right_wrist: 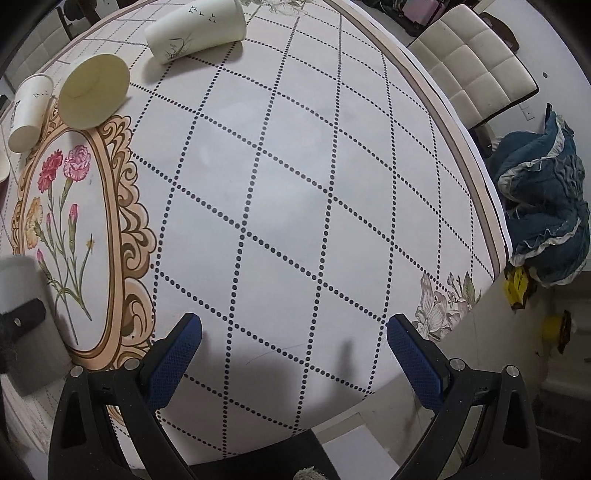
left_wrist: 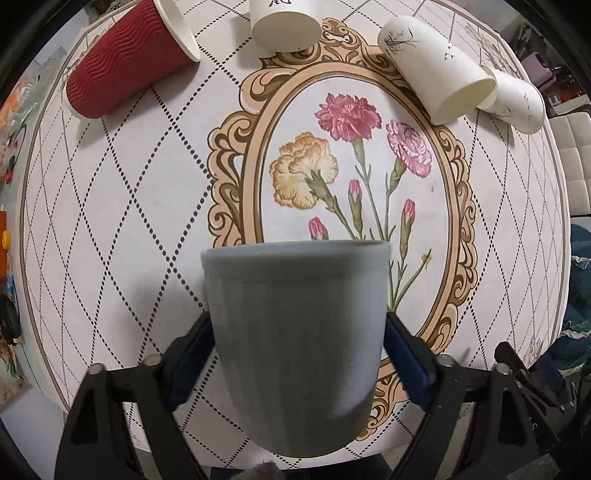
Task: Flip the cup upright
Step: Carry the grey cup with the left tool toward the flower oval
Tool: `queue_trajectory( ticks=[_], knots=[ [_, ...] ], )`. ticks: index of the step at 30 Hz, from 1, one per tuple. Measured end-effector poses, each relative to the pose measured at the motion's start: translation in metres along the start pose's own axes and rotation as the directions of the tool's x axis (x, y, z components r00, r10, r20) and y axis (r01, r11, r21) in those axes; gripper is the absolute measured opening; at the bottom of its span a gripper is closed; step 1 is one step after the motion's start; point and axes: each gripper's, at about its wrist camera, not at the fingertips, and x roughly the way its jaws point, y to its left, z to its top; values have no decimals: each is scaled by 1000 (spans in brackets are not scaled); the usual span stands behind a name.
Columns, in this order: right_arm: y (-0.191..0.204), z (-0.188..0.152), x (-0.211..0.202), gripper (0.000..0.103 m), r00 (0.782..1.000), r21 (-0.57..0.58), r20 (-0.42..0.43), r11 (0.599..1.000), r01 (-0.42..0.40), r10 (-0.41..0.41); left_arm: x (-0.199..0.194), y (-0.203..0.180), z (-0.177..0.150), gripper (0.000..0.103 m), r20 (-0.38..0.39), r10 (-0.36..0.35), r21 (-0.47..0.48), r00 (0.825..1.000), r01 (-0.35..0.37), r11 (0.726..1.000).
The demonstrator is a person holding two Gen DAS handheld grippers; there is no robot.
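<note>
My left gripper is shut on a grey-blue cup, blue pads pressed on both its sides. The cup is held above the table, rim pointing away and up, base toward the camera. It shows blurred at the left edge of the right wrist view, with the left gripper's black finger on it. My right gripper is open and empty, low over the tablecloth.
A red ribbed paper cup lies on its side far left. Three white paper cups lie on their sides at the back. The table has a floral cloth. A white chair and blue fabric sit to the right.
</note>
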Motion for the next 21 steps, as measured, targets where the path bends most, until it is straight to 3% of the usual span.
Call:
queue_trajectory(
  ticks=[1, 8, 11, 14, 17, 21],
  knots=[
    [-2, 2, 1, 102, 1000, -2, 0, 1000, -2, 2, 0, 0, 0, 102, -1, -1, -2, 1000, 1, 1000],
    [0, 8, -4, 102, 1000, -12, 7, 1000, -16, 17, -19, 6, 1, 102, 23, 4, -22, 1000, -3, 1000],
    [1, 10, -7, 101, 1000, -21, 14, 999, -26, 26, -40, 9, -3, 102, 59, -8, -42, 998, 11, 999],
    [6, 10, -14, 102, 999, -31, 19, 999, -34, 35, -70, 19, -8, 102, 122, 30, -65, 992, -22, 998],
    [8, 8, -21, 102, 998, -45, 27, 998, -47, 48, -98, 36, -21, 102, 206, 132, -100, 970, -113, 989],
    [18, 5, -33, 102, 997, -80, 35, 995, -66, 69, -109, 67, -42, 102, 296, 262, -163, 919, -221, 961]
  ],
)
